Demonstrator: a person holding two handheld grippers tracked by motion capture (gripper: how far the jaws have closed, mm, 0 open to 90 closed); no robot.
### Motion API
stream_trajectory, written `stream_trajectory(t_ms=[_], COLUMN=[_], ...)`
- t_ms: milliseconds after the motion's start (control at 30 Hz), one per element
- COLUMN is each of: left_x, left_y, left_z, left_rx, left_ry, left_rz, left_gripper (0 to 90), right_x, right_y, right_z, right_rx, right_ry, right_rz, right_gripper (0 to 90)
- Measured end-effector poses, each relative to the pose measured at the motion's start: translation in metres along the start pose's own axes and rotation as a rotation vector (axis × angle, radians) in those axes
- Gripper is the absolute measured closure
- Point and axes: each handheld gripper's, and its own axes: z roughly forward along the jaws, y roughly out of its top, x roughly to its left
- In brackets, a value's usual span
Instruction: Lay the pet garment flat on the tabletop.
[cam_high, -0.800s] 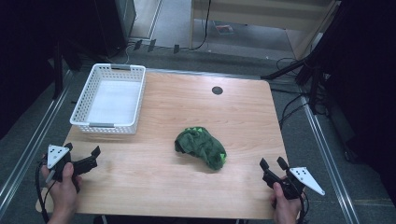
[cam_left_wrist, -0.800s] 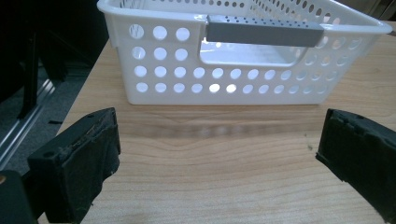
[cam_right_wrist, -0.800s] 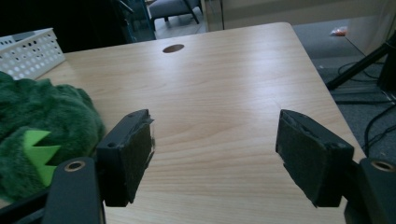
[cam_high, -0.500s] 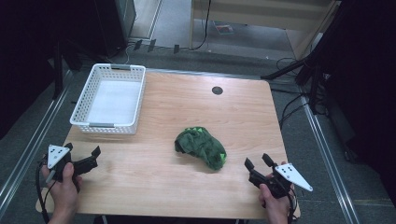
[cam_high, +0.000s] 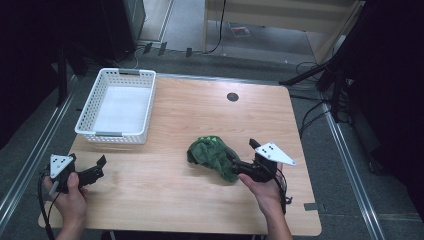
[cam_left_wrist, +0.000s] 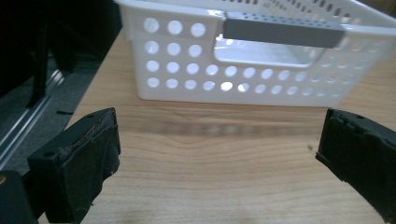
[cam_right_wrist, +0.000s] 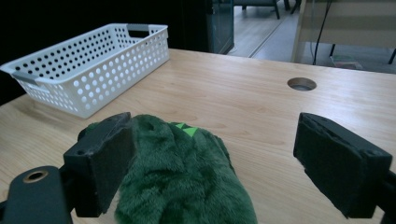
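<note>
Left gripper (cam_high: 95, 167) at the table's (cam_high: 180, 210) near left corner, jaws spread wide, gripping nothing, aimed at the white perforated basket (cam_high: 119, 105) just ahead. Green plush toy (cam_high: 212, 156) lying mid-table, right of centre. Right gripper (cam_high: 241, 156) at the toy's right edge, jaws wide apart, one pad against the fur, not closed on it.

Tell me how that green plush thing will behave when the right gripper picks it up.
The green plush toy lies slumped and fuzzy, so it will probably squash between the jaws of the open right gripper and sag when lifted. It looks light for its size. Lying in a low heap on the table, it seems unlikely to roll.
</note>
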Motion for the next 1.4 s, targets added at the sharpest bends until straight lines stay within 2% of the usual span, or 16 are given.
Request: stream_trajectory(t_ms=[167, 233, 333, 367, 433, 533, 600, 700, 900, 1033, 1133, 1200, 1267, 1333, 1367, 1400], left_x=[0.002, 0.000, -0.005, -0.006, -0.011, -0.037, -0.057, -0.085, -0.143, -0.169, -0.184, -0.189, -0.192, -0.195, -0.195, -0.199], left_y=[0.000, 0.000, 0.002, 0.003, 0.007, 0.013, 0.016, 0.022, 0.036, 0.034, 0.029, 0.027, 0.027, 0.027, 0.027, 0.026], left_z=[-0.001, -0.001, -0.003, -0.005, -0.008, -0.012, -0.013, -0.012, 0.002, 0.016, 0.023, 0.024, 0.025, 0.026, 0.026, 0.027], left_rx=[-0.017, -0.021, -0.019, -0.017, -0.038, -0.046, -0.037, -0.022, 0.006, 0.043, 0.071, 0.085, 0.094, 0.102, 0.102, 0.106], left_ry=[0.037, 0.033, 0.040, 0.032, -0.038, -0.083, -0.139, -0.242, -0.433, -0.525, -0.562, -0.580, -0.591, -0.606, -0.606, -0.621], left_rz=[-0.038, -0.017, 0.025, 0.017, -0.013, 0.073, 0.111, 0.143, 0.203, 0.226, 0.258, 0.282, 0.282, 0.286, 0.286, 0.299], left_gripper=[0.0, 0.0, 0.0, 0.0, 0.0, 0.0, 0.0, 0.0, 0.0, 0.0, 0.0, 0.0, 0.0, 3.4, 7.9, 13.0], right_x=[0.003, 0.005, 0.004, 0.005, 0.005, 0.007, 0.008, 0.008, 0.004, 0.000, 0.000, 0.001, 0.000, 0.002, 0.002, 0.005], right_y=[-0.008, -0.013, -0.026, -0.032, -0.041, -0.051, -0.054, -0.058, -0.060, -0.064, -0.069, -0.072, -0.075, -0.074, -0.074, -0.069], right_z=[0.013, 0.013, 0.010, 0.010, 0.014, 0.023, 0.026, 0.028, 0.019, 0.010, 0.010, 0.011, 0.011, 0.009, 0.009, 0.005], right_rx=[0.051, 0.089, 0.119, 0.146, 0.203, 0.271, 0.299, 0.315, 0.320, 0.325, 0.349, 0.356, 0.347, 0.306, 0.306, 0.243], right_ry=[0.021, 0.033, 0.067, 0.075, 0.089, 0.083, 0.060, 0.027, 0.010, -0.010, -0.017, -0.054, -0.050, -0.057, -0.057, -0.082], right_rz=[0.001, -0.024, 0.005, 0.006, -0.001, -0.022, -0.038, -0.053, -0.019, -0.009, -0.022, -0.037, -0.024, -0.043, -0.043, -0.064], right_gripper=[11.4, 10.0, 9.5, 8.7, 6.9, 7.1, 8.3, 13.2, 8.8, 9.6, 23.1, 46.8, 64.2, 74.6, 74.6, 80.3])
